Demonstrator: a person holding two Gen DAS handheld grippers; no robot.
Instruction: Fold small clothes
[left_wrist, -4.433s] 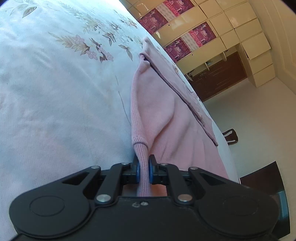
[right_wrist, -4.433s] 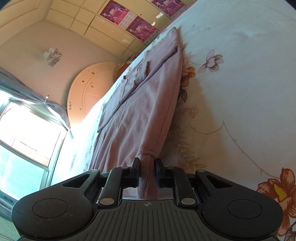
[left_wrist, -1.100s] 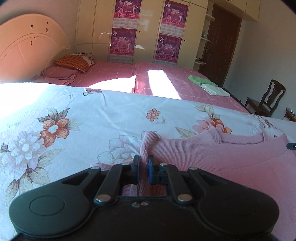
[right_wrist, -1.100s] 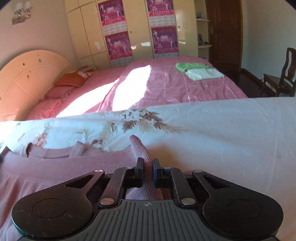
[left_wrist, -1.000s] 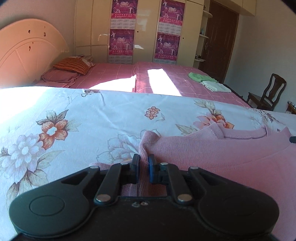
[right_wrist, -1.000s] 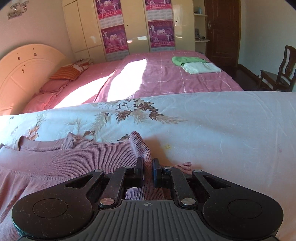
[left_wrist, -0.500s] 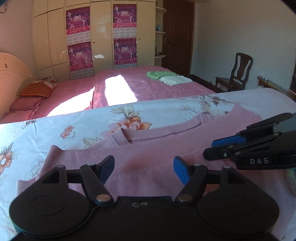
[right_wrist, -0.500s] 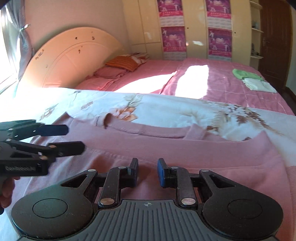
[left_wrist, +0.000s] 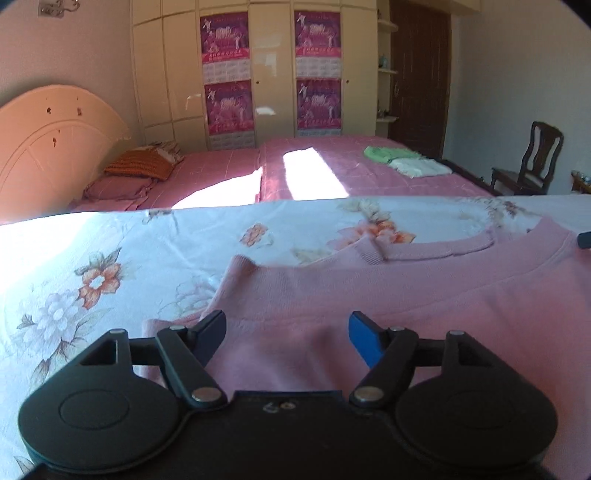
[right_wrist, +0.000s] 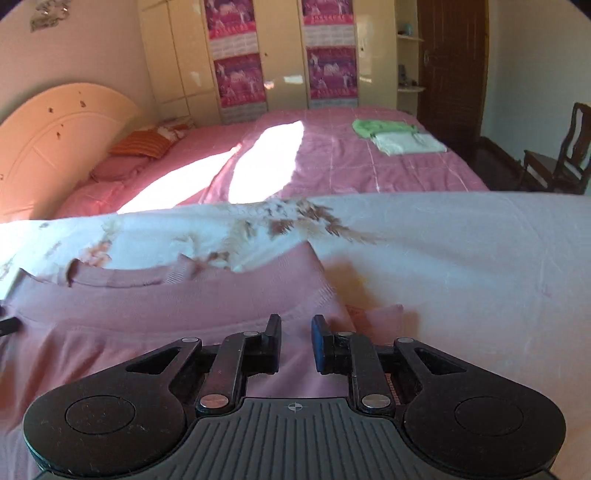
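While our left gripper hovers over the pink sweater, its jaws stand wide apart and hold nothing. Our right gripper sits with only a narrow gap between its jaws, also holding nothing, with pink knit below the gap. We see the sweater lying spread flat on the floral sheet, neckline toward the sheet's far edge, and 1 sleeve end peeking out beside the right gripper. Beyond the far edge lies a pink bed carrying 2 folded cloths, 1 green and 1 white, near its right edge. A dark chair stands at the right.
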